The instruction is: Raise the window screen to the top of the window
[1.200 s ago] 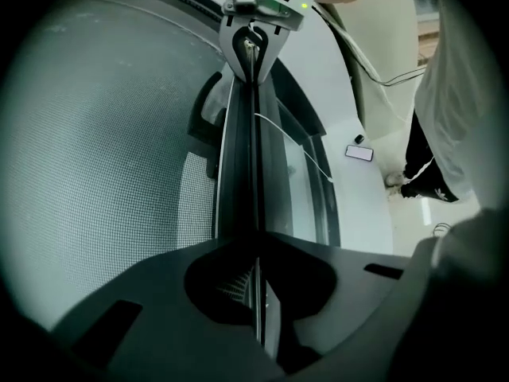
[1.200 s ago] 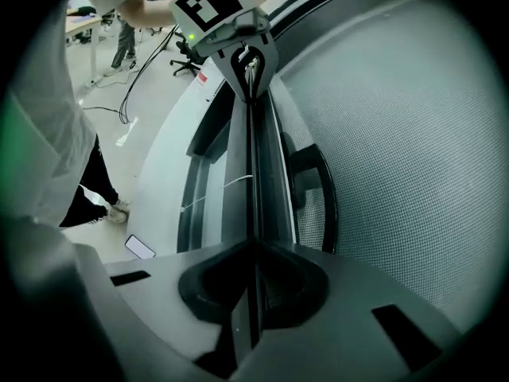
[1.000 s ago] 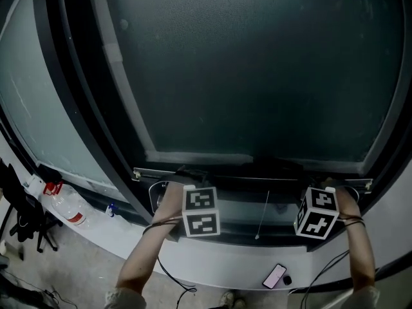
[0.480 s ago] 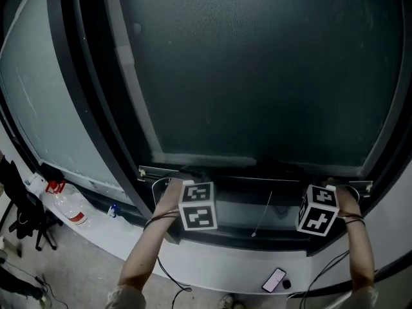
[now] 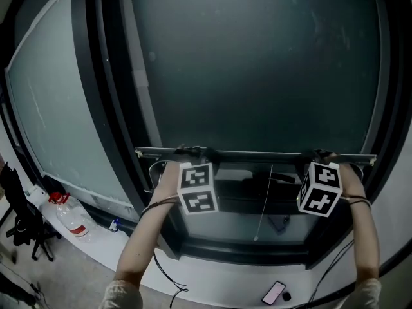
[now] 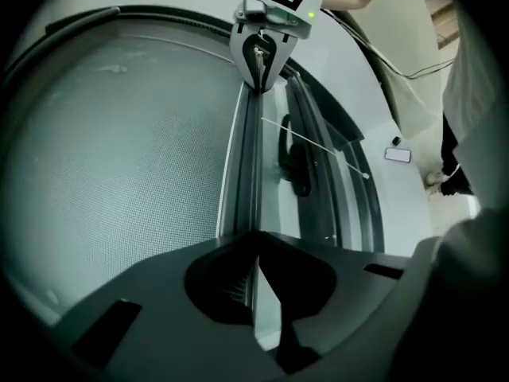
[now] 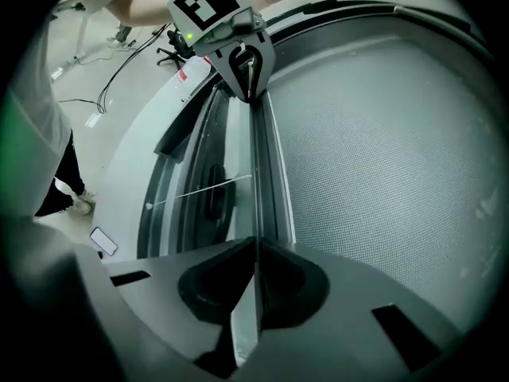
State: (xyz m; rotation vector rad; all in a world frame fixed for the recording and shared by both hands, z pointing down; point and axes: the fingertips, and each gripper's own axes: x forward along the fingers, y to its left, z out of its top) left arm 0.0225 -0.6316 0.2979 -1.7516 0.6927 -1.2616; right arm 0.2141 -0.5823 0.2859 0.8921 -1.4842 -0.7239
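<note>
The left hand-held gripper (image 5: 193, 152) and right hand-held gripper (image 5: 320, 154) each pinch the thin bottom rail (image 5: 257, 154) of the window screen (image 5: 257, 63), low in the window (image 5: 96, 108); raising one end faster could skew and jam it; the slim rail could slip from the jaws.

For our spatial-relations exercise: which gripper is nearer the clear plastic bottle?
The left gripper, on the left end of the screen bar; the bottle lies on that side, the right gripper opposite.

Window screen (image 5: 257, 76) is raised higher.
Its bottom bar (image 5: 257, 155) is lifted further, and the left gripper (image 5: 193, 152) and right gripper (image 5: 319, 154) are carried up with it.
</note>
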